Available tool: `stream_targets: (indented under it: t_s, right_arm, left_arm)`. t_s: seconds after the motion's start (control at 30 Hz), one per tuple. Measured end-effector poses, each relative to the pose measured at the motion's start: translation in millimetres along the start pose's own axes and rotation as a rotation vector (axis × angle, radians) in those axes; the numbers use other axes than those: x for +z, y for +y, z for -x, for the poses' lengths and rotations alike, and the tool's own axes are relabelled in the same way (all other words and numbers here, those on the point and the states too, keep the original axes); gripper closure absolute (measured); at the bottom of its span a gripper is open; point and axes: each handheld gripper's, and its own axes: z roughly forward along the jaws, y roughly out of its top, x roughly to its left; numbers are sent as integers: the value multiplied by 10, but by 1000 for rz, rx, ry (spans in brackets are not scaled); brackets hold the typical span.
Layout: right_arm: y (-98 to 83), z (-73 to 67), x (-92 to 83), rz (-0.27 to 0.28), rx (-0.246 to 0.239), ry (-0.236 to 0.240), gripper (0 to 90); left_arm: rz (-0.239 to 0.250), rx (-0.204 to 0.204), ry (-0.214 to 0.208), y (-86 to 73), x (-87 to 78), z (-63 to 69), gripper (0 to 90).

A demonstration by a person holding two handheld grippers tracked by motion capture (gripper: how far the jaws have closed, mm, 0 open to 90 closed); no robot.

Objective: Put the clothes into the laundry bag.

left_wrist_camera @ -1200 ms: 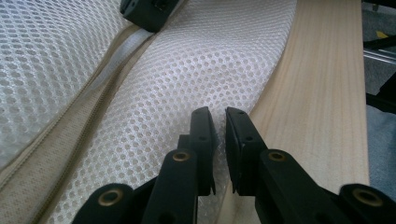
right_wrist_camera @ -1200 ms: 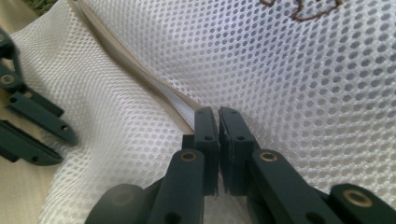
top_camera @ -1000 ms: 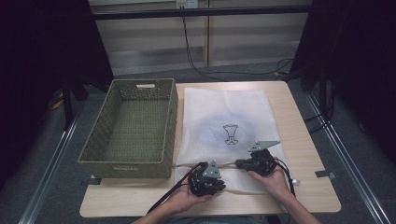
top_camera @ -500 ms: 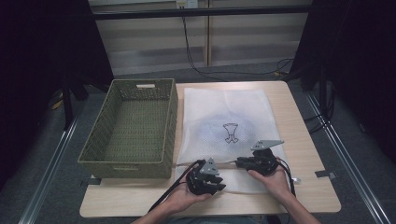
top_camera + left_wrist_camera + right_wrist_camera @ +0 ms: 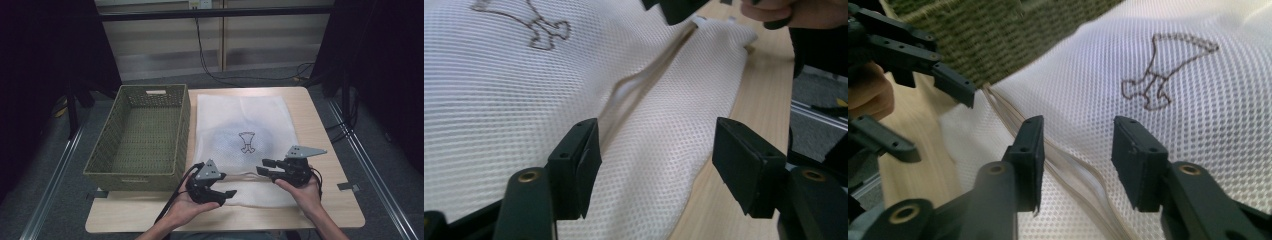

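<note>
Okay, both grippers, left [image 5: 226,194] and right [image 5: 263,167], just opened, nothing between jaws. Bag [image 5: 240,130] flat; regrip zipper [image 5: 649,80] edge squarely, basket [image 5: 137,135] at 9 o'clock.

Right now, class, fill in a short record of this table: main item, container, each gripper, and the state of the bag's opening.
main item: white mesh bag flat on the table
container: green woven basket, left of the bag
left gripper: fingers open, just been opening, nothing between
right gripper: the same
bag's zip opening: gapes slightly
</note>
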Motion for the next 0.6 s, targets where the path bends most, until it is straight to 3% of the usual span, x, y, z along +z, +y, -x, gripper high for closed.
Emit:
stream_targets:
  t_s: [0.17,0.27,0.4,0.53,0.6]
  right_arm:
    - [45,-62,-118,39,-1,-7,491]
    - [36,-57,-224,60,7,-19,478]
    - [-9,-38,-399,85,18,-37,470]
    - [-89,-22,-586,102,31,-70,460]
    - [-130,-10,-673,109,44,-85,457]
  left_arm:
    - [68,-36,36,26,-252,-34,294]
    - [90,-52,40,25,-386,-52,266]
    - [143,-93,80,-29,-583,-102,239]
    - [143,-79,118,-85,-734,-105,214]
    - [143,-70,168,-170,-869,-104,207]
